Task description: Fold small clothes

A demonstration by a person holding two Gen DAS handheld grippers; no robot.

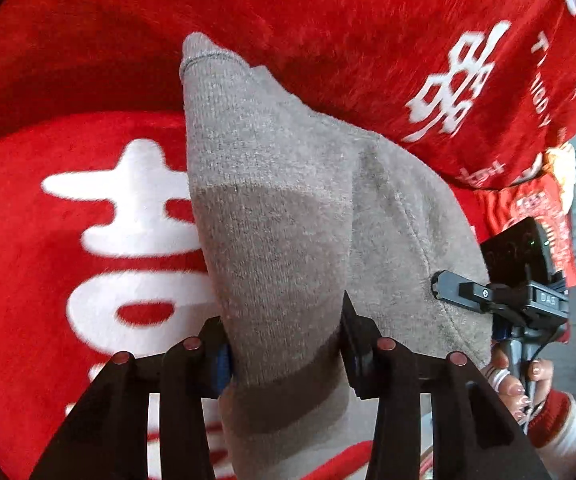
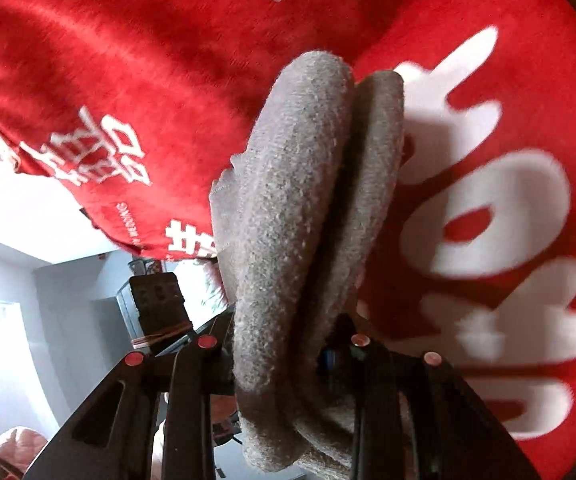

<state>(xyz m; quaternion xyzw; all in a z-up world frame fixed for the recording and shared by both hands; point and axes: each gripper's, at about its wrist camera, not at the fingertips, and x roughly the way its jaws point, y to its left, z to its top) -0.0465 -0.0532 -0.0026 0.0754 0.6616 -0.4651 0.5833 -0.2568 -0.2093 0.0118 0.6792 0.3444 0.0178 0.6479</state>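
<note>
We see a grey sock (image 1: 288, 208) held up over a red plush blanket (image 1: 88, 220) printed with large white characters. The left gripper (image 1: 286, 344) clamps its darker grey band, the fabric pinched between both fingers. The right gripper (image 2: 288, 352) pinches the sock's doubled, fuzzy layers (image 2: 303, 200). From the left wrist, the right gripper shows at far right (image 1: 487, 292), touching the sock's edge, a hand (image 1: 523, 380) with painted nails beneath.
</note>
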